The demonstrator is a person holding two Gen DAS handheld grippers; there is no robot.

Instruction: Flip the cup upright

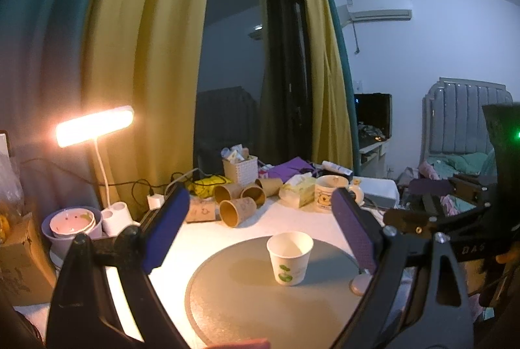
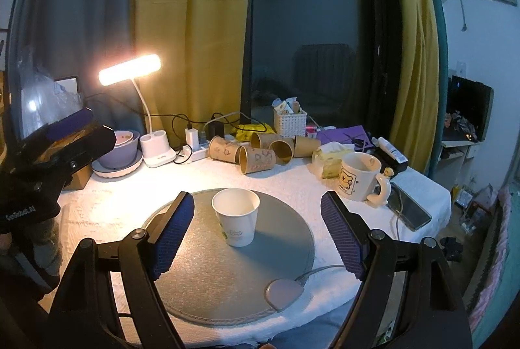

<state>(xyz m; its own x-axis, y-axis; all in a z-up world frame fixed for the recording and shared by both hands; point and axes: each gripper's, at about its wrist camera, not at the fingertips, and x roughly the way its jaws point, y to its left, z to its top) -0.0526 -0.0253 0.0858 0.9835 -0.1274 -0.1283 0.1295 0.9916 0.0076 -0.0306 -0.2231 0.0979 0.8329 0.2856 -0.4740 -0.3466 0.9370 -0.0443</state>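
A white paper cup (image 1: 289, 258) with a green logo stands upright, mouth up, on a round grey mat (image 1: 247, 300). It also shows in the right wrist view (image 2: 236, 216) on the same mat (image 2: 208, 284). My left gripper (image 1: 260, 219) is open and empty, raised above and behind the cup. My right gripper (image 2: 258, 228) is open and empty, its blue pads to either side of the cup without touching it. The left gripper also shows at the left edge of the right wrist view (image 2: 65, 141).
Several brown paper cups (image 2: 256, 154) lie on their sides at the back of the table. A white bear mug (image 2: 360, 176), a tissue pack (image 2: 331, 160), a phone (image 2: 409, 209), a lit desk lamp (image 2: 130, 69), bowls (image 2: 120, 150) and a white basket (image 2: 289, 121) stand around.
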